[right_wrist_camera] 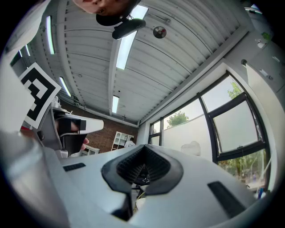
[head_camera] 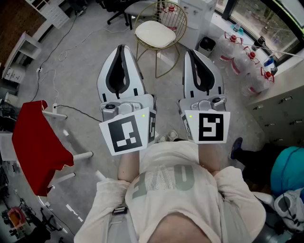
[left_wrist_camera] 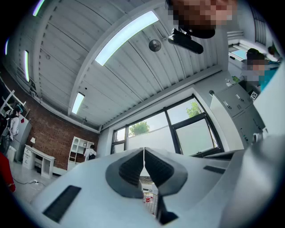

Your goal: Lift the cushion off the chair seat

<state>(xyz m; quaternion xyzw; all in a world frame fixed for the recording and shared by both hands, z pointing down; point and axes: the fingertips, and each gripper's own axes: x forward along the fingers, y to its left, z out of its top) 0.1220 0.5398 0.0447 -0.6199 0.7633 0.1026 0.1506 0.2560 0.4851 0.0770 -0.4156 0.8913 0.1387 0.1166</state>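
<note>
A cream round cushion [head_camera: 154, 33] lies on the seat of a gold wire chair [head_camera: 172, 19] on the floor ahead of me. It sits beyond both grippers and between their tips. My left gripper [head_camera: 122, 47] is held in front of my chest, shut and empty, its tip short of the chair's left side. The right gripper [head_camera: 191, 51] is beside it, also shut with nothing in it, near the chair's right legs. Both gripper views tilt up at the ceiling and windows; the left gripper [left_wrist_camera: 144, 153] and the right gripper [right_wrist_camera: 142, 151] show their pads together.
A red cloth-covered stand [head_camera: 35, 144] is at my left. Several water bottles [head_camera: 242, 57] line the right wall by a grey cabinet [head_camera: 280, 107]. A small black bin [head_camera: 207, 44] sits right of the chair, with an office chair [head_camera: 124, 10] behind. A cable [head_camera: 71, 109] crosses the floor.
</note>
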